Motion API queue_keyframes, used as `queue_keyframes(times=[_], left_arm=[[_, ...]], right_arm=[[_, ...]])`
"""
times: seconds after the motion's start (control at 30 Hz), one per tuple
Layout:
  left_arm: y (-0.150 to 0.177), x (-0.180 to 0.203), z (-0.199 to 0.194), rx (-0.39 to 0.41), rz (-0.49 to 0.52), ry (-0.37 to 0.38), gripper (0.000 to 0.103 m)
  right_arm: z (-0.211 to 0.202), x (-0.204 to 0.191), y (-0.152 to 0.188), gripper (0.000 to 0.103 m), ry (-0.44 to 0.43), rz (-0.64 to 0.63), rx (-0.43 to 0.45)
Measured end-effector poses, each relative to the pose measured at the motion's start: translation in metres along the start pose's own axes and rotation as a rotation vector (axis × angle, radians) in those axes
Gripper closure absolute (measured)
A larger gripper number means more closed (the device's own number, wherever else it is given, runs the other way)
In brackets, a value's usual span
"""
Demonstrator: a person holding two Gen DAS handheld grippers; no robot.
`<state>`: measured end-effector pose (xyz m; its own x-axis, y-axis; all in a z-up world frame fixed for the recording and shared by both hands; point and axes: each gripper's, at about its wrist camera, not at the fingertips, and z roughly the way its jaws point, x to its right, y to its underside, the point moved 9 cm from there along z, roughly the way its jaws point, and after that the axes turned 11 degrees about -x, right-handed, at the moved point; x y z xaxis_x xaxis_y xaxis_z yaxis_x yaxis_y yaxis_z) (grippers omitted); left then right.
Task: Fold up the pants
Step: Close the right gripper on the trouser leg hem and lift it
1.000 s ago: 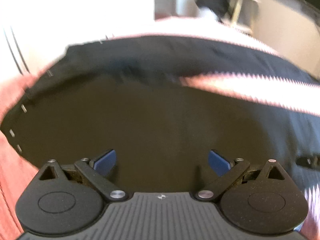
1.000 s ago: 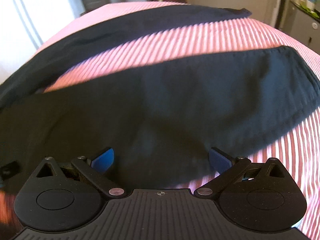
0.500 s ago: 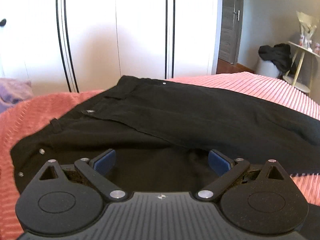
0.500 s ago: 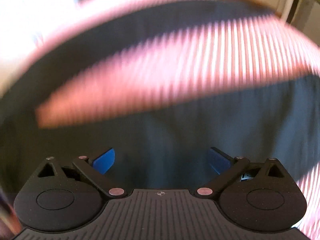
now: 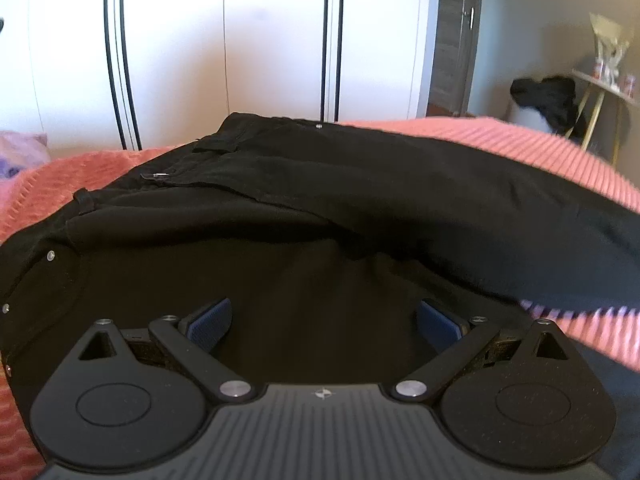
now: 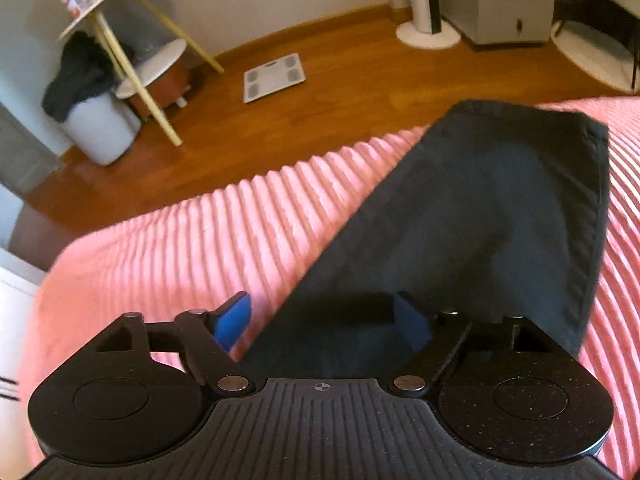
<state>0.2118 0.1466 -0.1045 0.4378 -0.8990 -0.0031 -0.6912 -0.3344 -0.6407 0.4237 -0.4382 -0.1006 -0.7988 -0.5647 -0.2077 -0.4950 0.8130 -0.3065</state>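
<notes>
Black pants (image 5: pixel 360 200) lie spread on a pink ribbed bedspread (image 5: pixel 520 140). In the left wrist view the waistband with rivets and button is at the left, and one leg runs to the right. My left gripper (image 5: pixel 325 322) is open, just above the seat area of the pants. In the right wrist view a pant leg end with its hem (image 6: pixel 500 208) lies on the bedspread (image 6: pixel 200 240). My right gripper (image 6: pixel 322 322) is open over the leg's left edge, the right pad over cloth, the left pad over the bedspread.
White wardrobe doors (image 5: pixel 240 40) stand behind the bed. Beyond the bed's edge is a wooden floor (image 6: pixel 320 120) with a white scale (image 6: pixel 274 77), a side table (image 6: pixel 120 20), a white bin with dark clothes (image 6: pixel 88 92) and a fan base (image 6: pixel 428 34).
The left gripper has tilted up from looking down at the cloth to looking across the waistband. The right gripper has swung along the leg to its hem end near the bed's edge.
</notes>
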Motion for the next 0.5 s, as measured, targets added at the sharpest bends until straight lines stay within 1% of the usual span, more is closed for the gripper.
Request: queue_keyframes(times=[0.07, 0.1, 0.17, 0.2, 0.23, 0.27, 0.33, 0.37, 0.43, 0.47, 0.5], left_arm=[[0.002, 0.003, 0.000, -0.002, 0.018, -0.018, 0.004], [0.003, 0.004, 0.000, 0.002, 0.022, -0.021, 0.004], [0.005, 0.003, -0.001, 0.008, 0.009, -0.010, 0.004], [0.006, 0.002, 0.000, 0.007, 0.000, -0.001, 0.004], [0.007, 0.001, 0.001, 0.008, -0.010, 0.010, 0.004], [0.008, -0.001, 0.001, 0.011, -0.016, 0.019, 0.004], [0.008, -0.003, 0.000, 0.010, -0.008, 0.031, 0.004], [0.008, -0.003, -0.002, 0.005, -0.009, 0.035, 0.004], [0.004, -0.008, -0.010, 0.015, -0.046, 0.061, 0.004], [0.001, -0.012, -0.015, 0.027, -0.078, 0.084, 0.004], [-0.002, -0.017, -0.021, 0.043, -0.109, 0.104, 0.004]], right_arm=[[0.011, 0.000, 0.002, 0.019, 0.028, -0.023, 0.007], [0.012, 0.001, 0.003, 0.021, 0.043, -0.046, 0.035], [0.005, 0.004, 0.010, 0.036, 0.061, -0.109, 0.073], [-0.002, 0.006, 0.014, 0.046, 0.046, -0.130, 0.090], [-0.010, 0.007, 0.021, 0.077, -0.013, -0.147, 0.089], [-0.017, 0.012, 0.026, 0.092, -0.076, -0.146, 0.084], [-0.043, 0.032, 0.039, 0.095, -0.142, -0.168, 0.124], [-0.062, 0.045, 0.050, 0.095, -0.191, -0.187, 0.159], [-0.099, 0.086, 0.079, 0.095, -0.302, -0.182, 0.210], [-0.114, 0.110, 0.096, 0.096, -0.353, -0.172, 0.227], [-0.128, 0.139, 0.120, 0.096, -0.386, -0.176, 0.254]])
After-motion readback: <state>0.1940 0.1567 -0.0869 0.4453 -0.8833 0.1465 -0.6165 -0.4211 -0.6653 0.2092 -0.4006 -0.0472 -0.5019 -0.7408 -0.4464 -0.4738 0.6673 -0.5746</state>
